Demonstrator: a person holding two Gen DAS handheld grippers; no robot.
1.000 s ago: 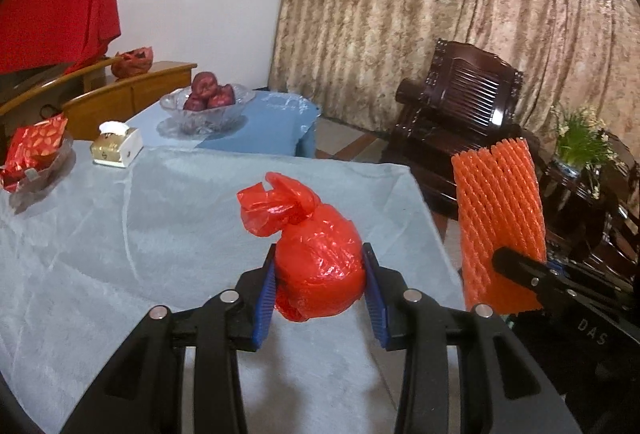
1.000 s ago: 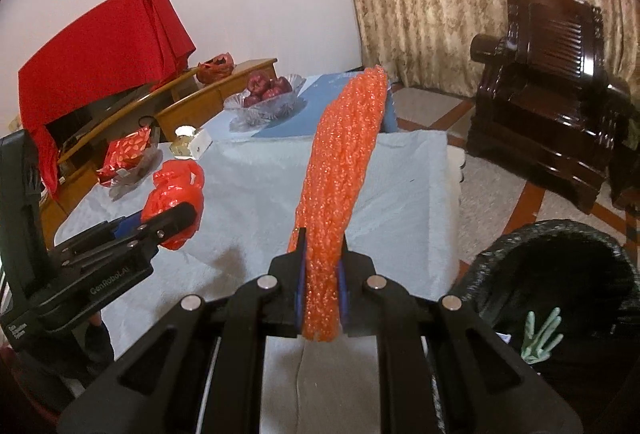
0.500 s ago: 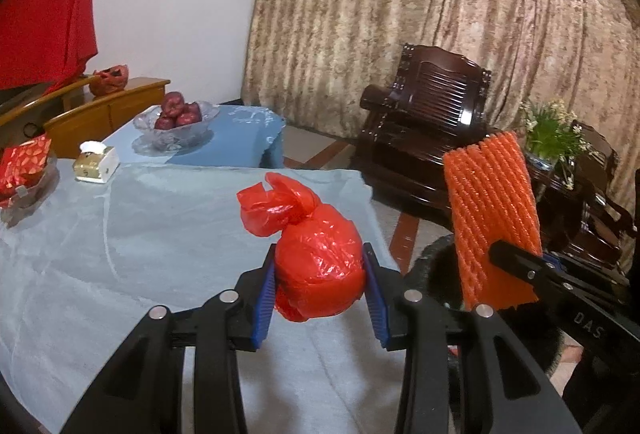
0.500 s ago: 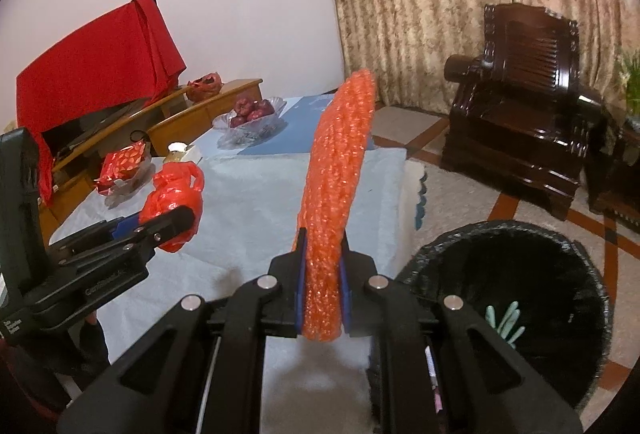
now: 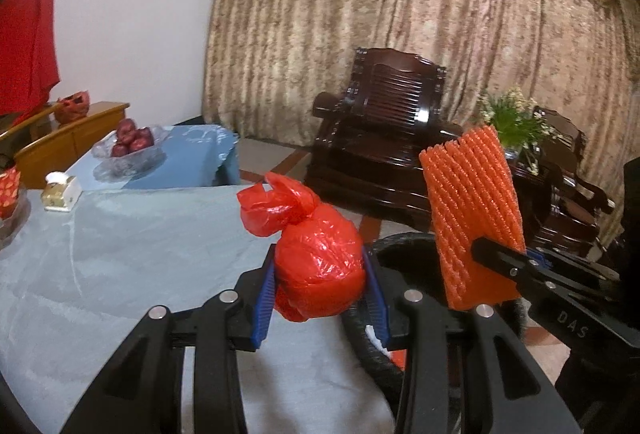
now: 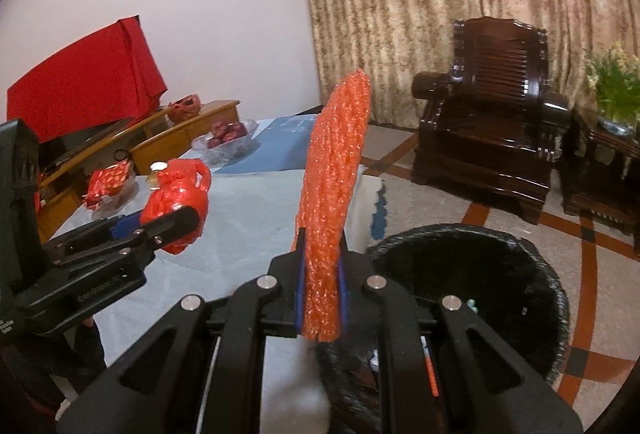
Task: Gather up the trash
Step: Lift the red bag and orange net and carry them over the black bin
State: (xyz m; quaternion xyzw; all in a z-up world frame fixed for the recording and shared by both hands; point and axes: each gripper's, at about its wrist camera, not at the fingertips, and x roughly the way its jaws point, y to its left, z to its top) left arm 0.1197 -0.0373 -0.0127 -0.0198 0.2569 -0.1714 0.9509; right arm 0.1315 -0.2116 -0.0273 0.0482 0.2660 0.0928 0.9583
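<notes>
While a knotted red bag [image 5: 318, 266] is clamped in the left tool [image 5: 320, 298], an orange foam net [image 6: 334, 201] is pinched in the right tool [image 6: 322, 298], beside the black bin [image 6: 472, 298].

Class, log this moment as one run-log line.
left hand-held gripper: shut on red bag | right hand-held gripper: shut on foam net | bin: nearby

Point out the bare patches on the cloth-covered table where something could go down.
The pale grey tablecloth lies bare across its middle, between the small white-and-gold box and the near edge. The far left end is crowded: the red-patterned packet and that box sit there.
</notes>
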